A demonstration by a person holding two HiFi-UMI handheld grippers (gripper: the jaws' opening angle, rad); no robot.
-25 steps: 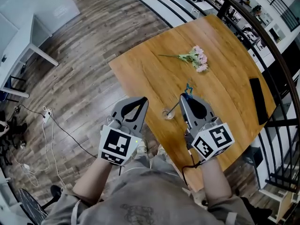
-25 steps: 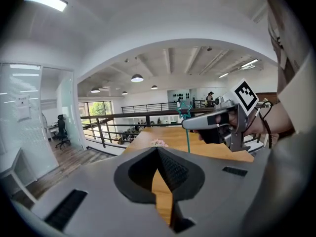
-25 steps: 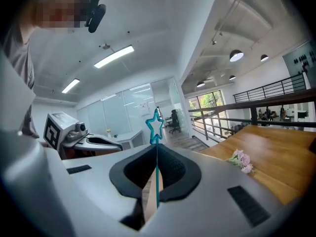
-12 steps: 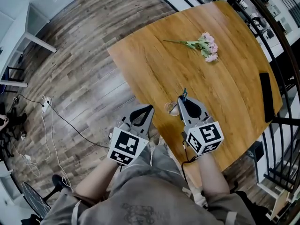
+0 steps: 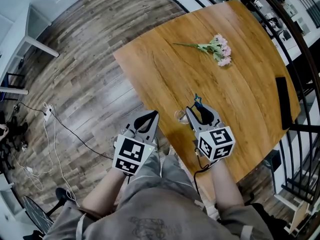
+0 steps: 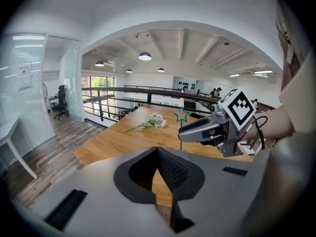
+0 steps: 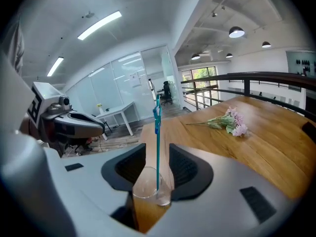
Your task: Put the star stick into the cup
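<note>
At the near edge of the counter [image 5: 165, 64], the star stick [image 7: 157, 147] stands in the clear cup [image 7: 143, 187] between the opening jaws of the right tool [image 7: 156, 167]. The left tool [image 6: 158, 168], at the cup's nine o'clock, has its jaws together.

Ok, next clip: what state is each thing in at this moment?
star stick: upright in the cup, between the right jaws, not pinched.
cup: upright on the table, near its edge.
right gripper: jaws opening, apart either side of the stick.
left gripper: shut, empty.
flowers: lying flat on the table.
</note>
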